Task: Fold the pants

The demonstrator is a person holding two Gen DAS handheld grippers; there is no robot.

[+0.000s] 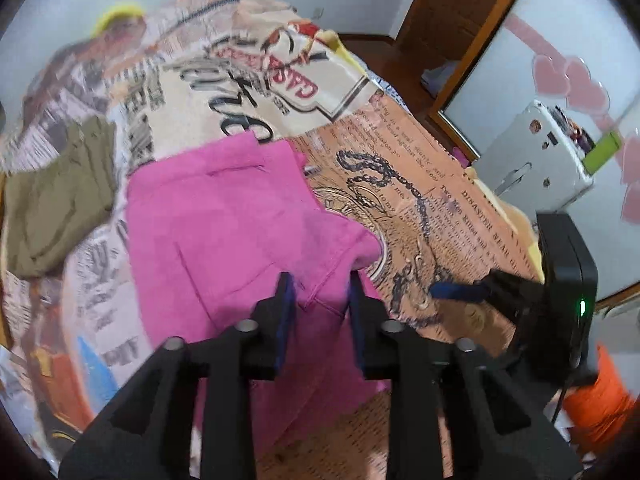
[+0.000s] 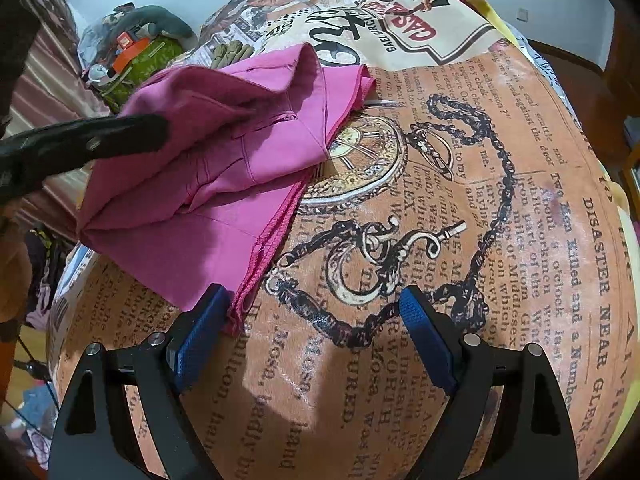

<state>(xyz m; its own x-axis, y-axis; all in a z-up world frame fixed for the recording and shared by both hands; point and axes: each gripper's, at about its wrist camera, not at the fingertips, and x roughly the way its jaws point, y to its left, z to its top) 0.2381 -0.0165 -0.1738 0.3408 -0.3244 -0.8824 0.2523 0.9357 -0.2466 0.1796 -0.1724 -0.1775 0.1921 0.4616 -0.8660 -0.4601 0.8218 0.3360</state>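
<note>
Pink pants (image 1: 224, 216) lie rumpled on a bed cover printed like old newspaper (image 1: 420, 184). My left gripper (image 1: 320, 300) hovers low over their near edge. Its jaws stand a narrow gap apart with a ridge of pink fabric between them, and the pads do not seem to press on it. In the right wrist view the pants (image 2: 208, 168) are bunched at the left, with a raised fold at the back. My right gripper (image 2: 314, 308) stands wide open over the bare cover. A frayed hem corner (image 2: 238, 316) lies just beside its left fingertip (image 2: 212, 304). Nothing is between its fingers.
An olive garment (image 1: 52, 208) lies folded at the left on the cover. A white appliance (image 1: 536, 160) and a wood-framed panel (image 1: 460, 60) stand beyond the bed's right edge. Clutter is piled at the back left (image 2: 132, 52). The cover drops away at its edges.
</note>
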